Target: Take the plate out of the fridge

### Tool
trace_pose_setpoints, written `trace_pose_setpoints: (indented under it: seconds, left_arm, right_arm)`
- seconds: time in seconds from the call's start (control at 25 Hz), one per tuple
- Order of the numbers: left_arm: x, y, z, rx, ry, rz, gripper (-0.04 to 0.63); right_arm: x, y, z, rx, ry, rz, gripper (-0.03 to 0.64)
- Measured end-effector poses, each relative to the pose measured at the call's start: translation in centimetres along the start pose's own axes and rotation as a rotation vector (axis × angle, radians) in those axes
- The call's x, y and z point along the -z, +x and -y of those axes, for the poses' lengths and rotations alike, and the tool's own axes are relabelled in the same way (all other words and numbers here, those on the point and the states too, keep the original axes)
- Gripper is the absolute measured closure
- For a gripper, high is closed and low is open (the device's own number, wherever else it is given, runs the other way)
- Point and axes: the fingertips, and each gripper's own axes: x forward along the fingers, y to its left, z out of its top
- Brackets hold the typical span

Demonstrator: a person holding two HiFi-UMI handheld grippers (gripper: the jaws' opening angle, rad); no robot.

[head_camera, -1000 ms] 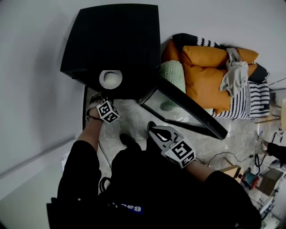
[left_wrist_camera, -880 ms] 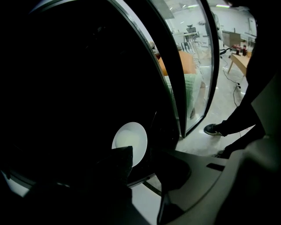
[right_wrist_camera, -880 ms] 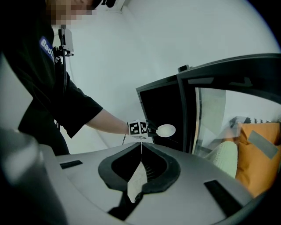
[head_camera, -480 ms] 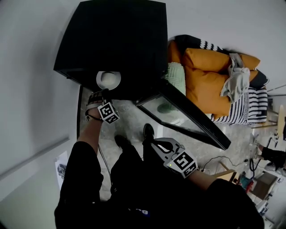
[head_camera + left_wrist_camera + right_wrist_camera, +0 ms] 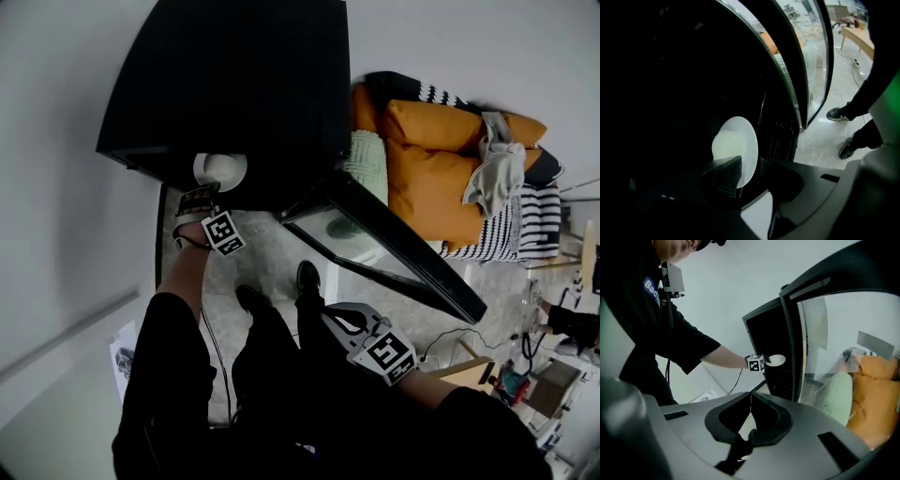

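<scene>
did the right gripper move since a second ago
Yes. In the head view the right gripper has drawn back from the black-framed glass fridge door. The gap between them is wider, and the gripper now sits lower in the picture, nearer the person.

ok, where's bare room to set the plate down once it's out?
Free: the fridge top, all bare black; the floor strip between fridge front, open door and shoes. Crowded: the cushion pile beyond the door; clutter lower right.

- plate (image 5: 737, 143): smooth, glossy white, ceramic-looking
- fridge (image 5: 244, 84): matt black casing
- fridge door (image 5: 370, 234): glossy glass pane, black frame
- left gripper (image 5: 750, 161): matt black, finely ribbed jaw faces
- right gripper (image 5: 751, 401): smooth grey plastic
- cushions (image 5: 431, 159): orange cloth
- floor (image 5: 272, 248): pale, stone-like, slight sheen
</scene>
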Motion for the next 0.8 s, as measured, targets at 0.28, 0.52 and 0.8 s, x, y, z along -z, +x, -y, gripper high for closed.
trace_pose_setpoints:
  seconds: [0.28, 0.52, 0.8]
  left_arm:
    - [0.0, 1.2, 0.6, 0.013, 0.046, -0.025, 0.486]
    - [0.0, 1.3, 0.0, -0.018, 0.053, -0.020, 0.495]
    - [0.0, 0.9, 0.2, -0.019, 0.099, -0.018, 0.517]
  right_arm:
    - [0.9, -0.3, 0.8, 0.012, 0.015, -0.017, 0.606]
    - [1.3, -0.5, 1.4, 0.016, 0.017, -0.030, 0.606]
    - [1.0, -0.6, 1.8, 0.010, 0.013, -0.030, 0.606]
